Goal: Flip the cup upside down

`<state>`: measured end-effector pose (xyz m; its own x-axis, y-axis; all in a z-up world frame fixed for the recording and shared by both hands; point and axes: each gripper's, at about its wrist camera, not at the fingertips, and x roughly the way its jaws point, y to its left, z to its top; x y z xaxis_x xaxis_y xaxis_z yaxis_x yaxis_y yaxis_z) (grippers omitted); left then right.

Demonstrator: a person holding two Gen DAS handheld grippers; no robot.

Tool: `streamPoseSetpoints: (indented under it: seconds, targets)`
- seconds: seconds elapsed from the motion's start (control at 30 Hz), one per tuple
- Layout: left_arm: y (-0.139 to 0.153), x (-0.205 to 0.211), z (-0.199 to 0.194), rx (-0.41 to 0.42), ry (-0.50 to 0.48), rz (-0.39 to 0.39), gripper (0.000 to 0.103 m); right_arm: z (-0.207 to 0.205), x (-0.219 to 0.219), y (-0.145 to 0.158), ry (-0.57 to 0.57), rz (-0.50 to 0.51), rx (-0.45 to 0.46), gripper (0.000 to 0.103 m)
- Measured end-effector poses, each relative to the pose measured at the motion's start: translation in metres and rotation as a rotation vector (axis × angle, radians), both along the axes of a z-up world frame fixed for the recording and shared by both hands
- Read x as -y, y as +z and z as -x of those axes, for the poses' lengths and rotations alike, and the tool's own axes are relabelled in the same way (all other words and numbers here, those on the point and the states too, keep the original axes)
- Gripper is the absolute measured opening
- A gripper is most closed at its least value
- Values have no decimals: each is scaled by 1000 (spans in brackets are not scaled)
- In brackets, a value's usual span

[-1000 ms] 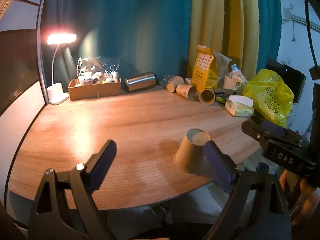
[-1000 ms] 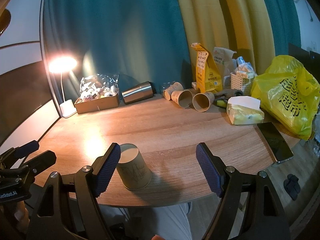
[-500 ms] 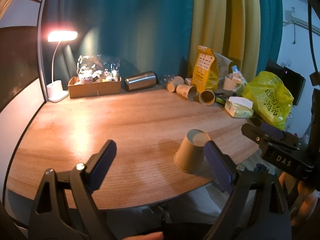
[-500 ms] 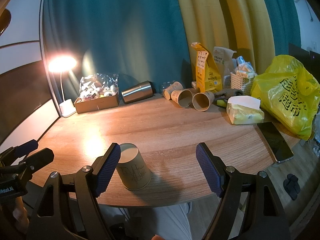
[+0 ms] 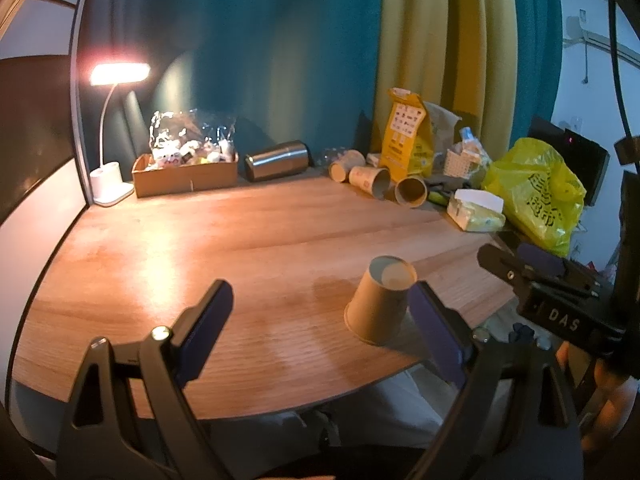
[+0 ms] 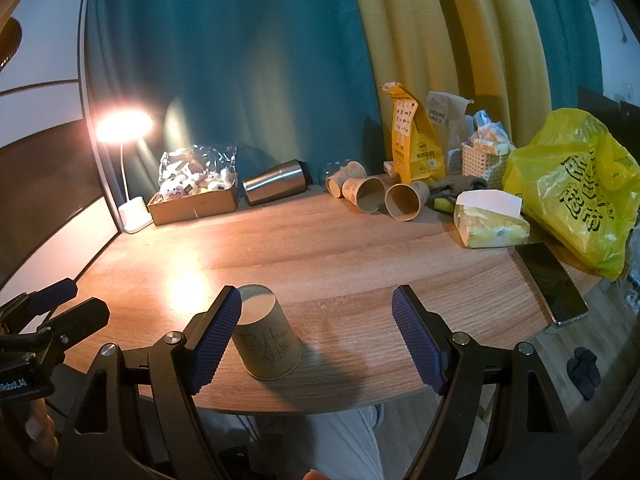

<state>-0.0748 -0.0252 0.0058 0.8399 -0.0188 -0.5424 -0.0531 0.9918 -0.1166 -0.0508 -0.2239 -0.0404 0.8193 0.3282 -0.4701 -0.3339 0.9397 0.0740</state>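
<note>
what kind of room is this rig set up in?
Probably a home or dorm desk corner rather than a lab: a wooden table against curtains, lit by a desk lamp, cluttered with snack bags and a yellow shopping bag.

The paper cup (image 6: 266, 338) stands upside down on the wooden tabletop (image 6: 320, 248), near its front edge, its flat base facing up. The right claw (image 6: 316, 334) is spread wide; its left pad sits just beside the cup's upper wall, while the right pad is well apart from the cup. Far behind the cup, a steel tumbler (image 6: 276, 182) lies on its side. A dark phone (image 6: 550, 282) lies right of the cup, at the tabletop's edge.
</note>
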Motion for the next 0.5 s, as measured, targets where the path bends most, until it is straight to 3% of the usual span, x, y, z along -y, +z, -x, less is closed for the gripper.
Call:
streamPoseSetpoints:
  seconds: [0.5]
  targets:
    - [-10,0,-16,-33,-34,13,91,-18,3,-7,-3,7,-37,81]
